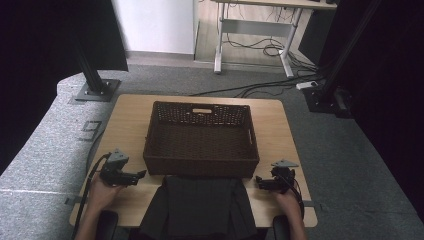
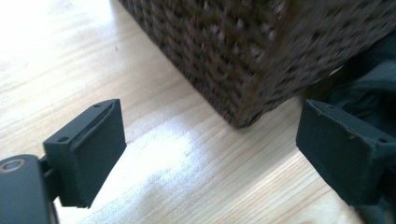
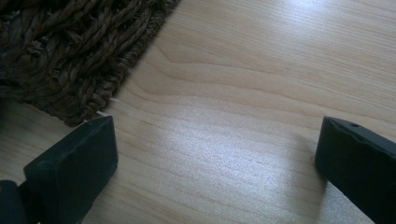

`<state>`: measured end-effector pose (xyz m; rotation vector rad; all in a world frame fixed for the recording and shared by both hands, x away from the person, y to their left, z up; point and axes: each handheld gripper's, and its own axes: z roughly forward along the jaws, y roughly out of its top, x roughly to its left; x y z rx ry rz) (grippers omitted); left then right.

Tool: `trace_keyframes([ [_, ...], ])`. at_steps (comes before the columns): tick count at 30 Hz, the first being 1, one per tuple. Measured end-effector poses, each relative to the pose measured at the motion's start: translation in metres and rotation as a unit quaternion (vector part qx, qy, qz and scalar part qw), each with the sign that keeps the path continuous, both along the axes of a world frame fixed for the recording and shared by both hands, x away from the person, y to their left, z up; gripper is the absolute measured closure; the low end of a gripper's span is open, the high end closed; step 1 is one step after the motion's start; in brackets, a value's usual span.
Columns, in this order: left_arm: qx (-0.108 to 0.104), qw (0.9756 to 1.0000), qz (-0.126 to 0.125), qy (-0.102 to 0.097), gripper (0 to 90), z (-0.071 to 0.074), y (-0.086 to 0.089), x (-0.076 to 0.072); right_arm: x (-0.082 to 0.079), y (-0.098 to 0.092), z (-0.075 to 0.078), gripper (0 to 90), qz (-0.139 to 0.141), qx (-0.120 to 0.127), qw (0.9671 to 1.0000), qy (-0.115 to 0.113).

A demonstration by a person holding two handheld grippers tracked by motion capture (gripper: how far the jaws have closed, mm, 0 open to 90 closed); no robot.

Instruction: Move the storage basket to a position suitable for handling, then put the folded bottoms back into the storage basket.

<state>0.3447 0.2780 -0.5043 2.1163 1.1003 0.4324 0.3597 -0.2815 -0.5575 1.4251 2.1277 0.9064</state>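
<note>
Flanking the garment: we keep a gripper at each side of the dark folded cloth (image 1: 199,205), which lies at the near table edge, just in front of the wicker basket (image 1: 201,134).
Left gripper (image 1: 134,176): released, nothing between the jaws; we aim it at the basket's near corner (image 2: 243,116), with dark cloth (image 2: 369,79) just beyond, likely to reach the left edge.
Cloth: spread flat and overhanging the table (image 1: 127,120), so both edges lie open to us.
Basket: open-topped behind the cloth, seemingly the destination.
Right gripper (image 1: 261,182): spread wide over bare wood (image 3: 224,130), holding nothing, level with the right edge.
</note>
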Motion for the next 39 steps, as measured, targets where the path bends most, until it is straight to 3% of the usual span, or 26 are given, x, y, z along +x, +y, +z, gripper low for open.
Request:
trace_keyframes([
  [5,0.029,0.9994,0.003,0.019,5.3,-0.020,-0.004,0.003,0.000,0.000,0.000,0.0,0.000,0.000,1.0000,0.001],
  [7,0.052,0.9982,0.002,0.031,3.9,-0.030,-0.007,0.004,0.000,0.000,0.000,0.0,0.000,0.000,1.0000,0.000],
  [10,0.069,0.9967,0.001,0.043,1.7,-0.035,-0.010,0.006,0.000,0.000,0.000,0.0,0.000,0.000,1.0000,0.000],
  [14,0.048,0.9976,-0.003,0.050,0.0,-0.040,-0.010,0.008,0.000,0.000,0.000,0.0,0.002,0.000,1.0000,0.000],
  [17,0.031,0.9991,0.000,0.028,0.0,-0.044,-0.007,0.005,0.000,0.000,0.000,0.0,0.003,0.000,1.0000,0.000],
  [25,0.031,0.9989,0.022,0.028,0.0,-0.044,-0.007,0.005,0.000,0.000,0.000,0.0,0.005,0.000,1.0000,0.000],
  [36,0.031,0.9988,0.024,0.028,0.0,-0.044,-0.010,0.004,-0.002,0.001,0.001,0.0,0.009,-0.001,0.9999,0.004],
  [39,0.036,0.9984,0.025,0.037,0.0,-0.042,-0.012,0.004,-0.004,0.002,0.002,0.0,0.014,-0.004,0.9998,0.012],
])
